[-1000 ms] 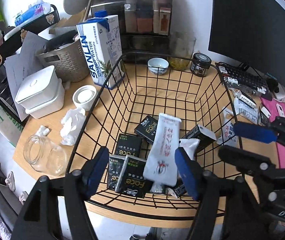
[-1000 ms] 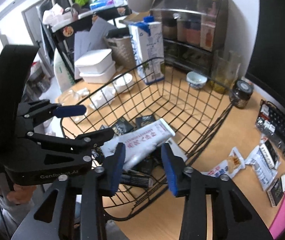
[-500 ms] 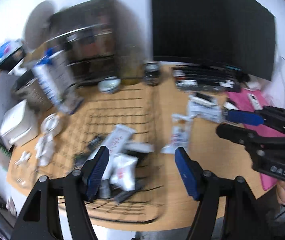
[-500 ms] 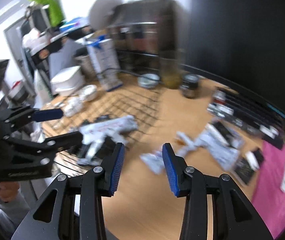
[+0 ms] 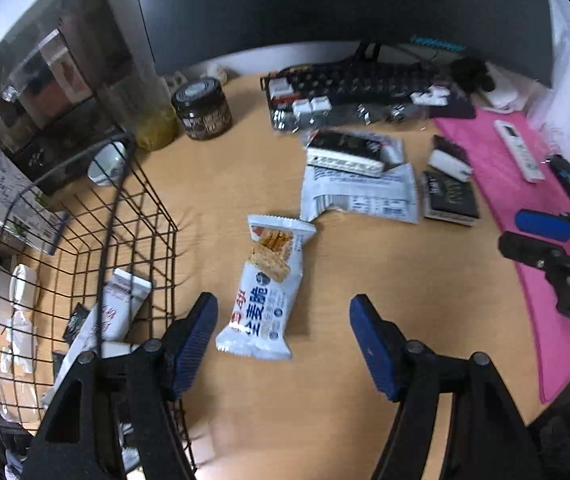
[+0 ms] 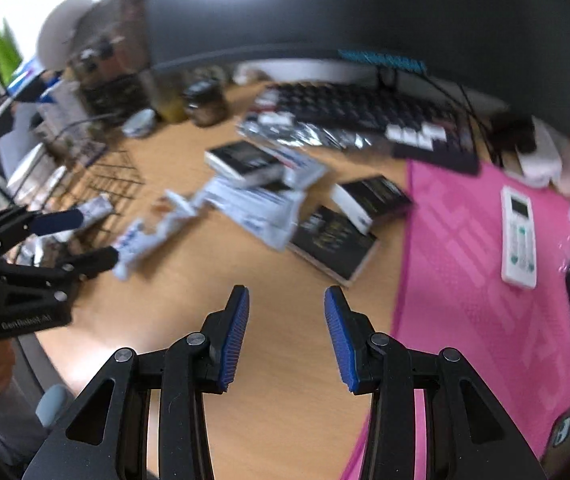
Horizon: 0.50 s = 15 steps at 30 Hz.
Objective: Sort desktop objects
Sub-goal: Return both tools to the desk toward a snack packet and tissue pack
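My left hand-held gripper (image 5: pixel 283 322) stands with jaws apart, empty, above the white snack packet (image 5: pixel 267 290) lying flat on the tabletop (image 5: pixel 365 264) beside the wire basket (image 5: pixel 141 216). My right hand-held gripper (image 6: pixel 286 322), also parted, holds nothing; blurred black boxes (image 6: pixel 337 236) seem near.

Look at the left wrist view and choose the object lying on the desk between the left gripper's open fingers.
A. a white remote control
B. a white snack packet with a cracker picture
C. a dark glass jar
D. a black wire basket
B: the white snack packet lies flat on the desk just ahead of the left gripper, between its spread fingers and untouched by them.
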{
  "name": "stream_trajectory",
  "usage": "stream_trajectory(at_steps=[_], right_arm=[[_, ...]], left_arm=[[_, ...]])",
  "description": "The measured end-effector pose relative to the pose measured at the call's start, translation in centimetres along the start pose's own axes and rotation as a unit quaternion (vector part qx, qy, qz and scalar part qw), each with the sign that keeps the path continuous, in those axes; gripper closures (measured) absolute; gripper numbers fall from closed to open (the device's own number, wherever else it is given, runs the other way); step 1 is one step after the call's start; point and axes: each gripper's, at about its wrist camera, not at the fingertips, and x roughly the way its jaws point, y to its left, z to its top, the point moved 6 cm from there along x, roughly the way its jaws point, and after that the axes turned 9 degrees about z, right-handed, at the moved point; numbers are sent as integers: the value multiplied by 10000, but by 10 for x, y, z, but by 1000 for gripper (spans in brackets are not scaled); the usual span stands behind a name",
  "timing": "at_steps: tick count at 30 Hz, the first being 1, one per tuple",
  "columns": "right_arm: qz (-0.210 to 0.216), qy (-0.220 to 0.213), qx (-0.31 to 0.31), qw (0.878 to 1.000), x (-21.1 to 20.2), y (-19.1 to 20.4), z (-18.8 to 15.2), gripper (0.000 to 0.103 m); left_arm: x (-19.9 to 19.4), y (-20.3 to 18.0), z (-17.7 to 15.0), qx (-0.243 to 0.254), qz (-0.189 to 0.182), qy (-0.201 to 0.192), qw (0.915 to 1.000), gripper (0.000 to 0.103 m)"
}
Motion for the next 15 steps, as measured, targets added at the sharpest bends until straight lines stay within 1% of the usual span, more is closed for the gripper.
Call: stream_trajectory(at_steps=[3, 5, 7, 12, 14, 15], right_arm=[[51, 151, -98, 9998, 16, -10, 7, 63], [-68, 130, -232, 9996, 23, -15, 15, 62], [-203, 176, -365, 9990, 29, -20, 23, 52], [-385, 497, -866, 9943, 52, -26, 33, 52], [-442, 747, -1021, 9910, 66, -27, 33, 51], [-550, 793, -1126, 9889, 70, -27, 33, 49]], left_arm=[[17, 1, 2, 32, 103, 156, 9998, 30], [22, 1, 3, 63, 145, 190, 9997, 30], [26, 0, 5, 95, 136, 204, 9997, 30], [39, -3, 10, 172, 134, 308, 9993, 30], [47, -3, 9, 160, 107, 377, 9991, 30], [49, -3, 10, 151, 106, 391, 9991, 30]])
